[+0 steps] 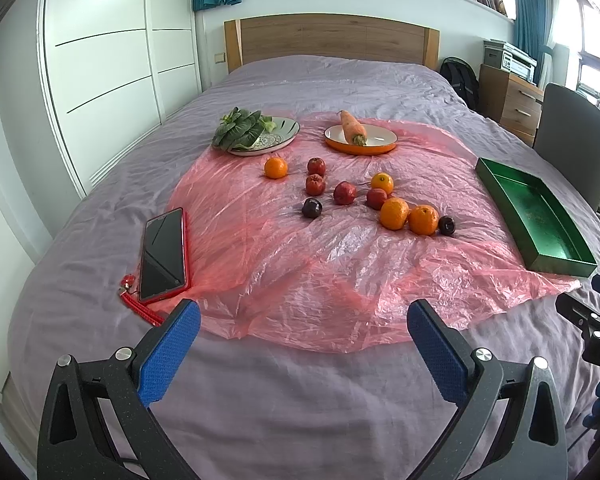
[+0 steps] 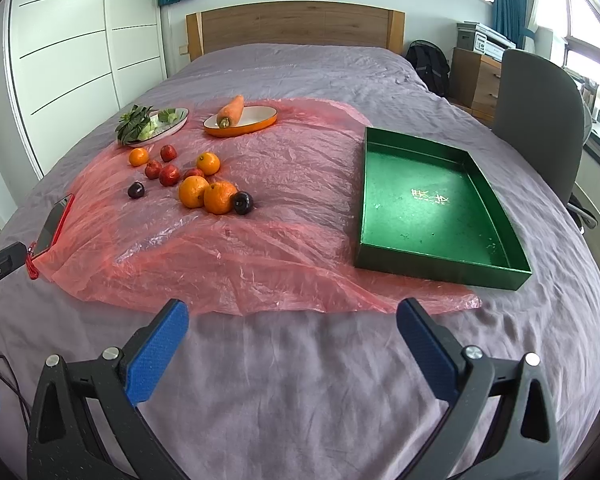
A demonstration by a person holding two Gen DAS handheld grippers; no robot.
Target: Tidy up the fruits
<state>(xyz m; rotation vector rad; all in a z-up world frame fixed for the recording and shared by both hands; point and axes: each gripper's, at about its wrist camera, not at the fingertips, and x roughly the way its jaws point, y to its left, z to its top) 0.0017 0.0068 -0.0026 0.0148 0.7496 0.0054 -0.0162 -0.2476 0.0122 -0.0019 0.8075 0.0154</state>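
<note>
Several oranges [image 1: 394, 213] [image 2: 194, 191], small red fruits [image 1: 344, 193] [image 2: 169, 175] and two dark plums [image 1: 312, 208] [image 2: 243, 202] lie loose on a pink plastic sheet [image 1: 300, 264] [image 2: 228, 252] on the bed. An empty green tray [image 1: 540, 216] [image 2: 432, 200] sits at the sheet's right. My left gripper [image 1: 304, 316] is open and empty above the bed's near edge, short of the fruit. My right gripper [image 2: 292, 316] is open and empty, near the sheet's front edge, left of the tray's near corner.
A patterned plate with leafy greens [image 1: 244, 128] [image 2: 148, 122] and an orange dish with a carrot [image 1: 356, 130] [image 2: 236, 116] stand behind the fruit. A red-cased phone [image 1: 164, 254] [image 2: 52, 226] lies at the sheet's left. A grey chair [image 2: 540, 120] stands right of the bed.
</note>
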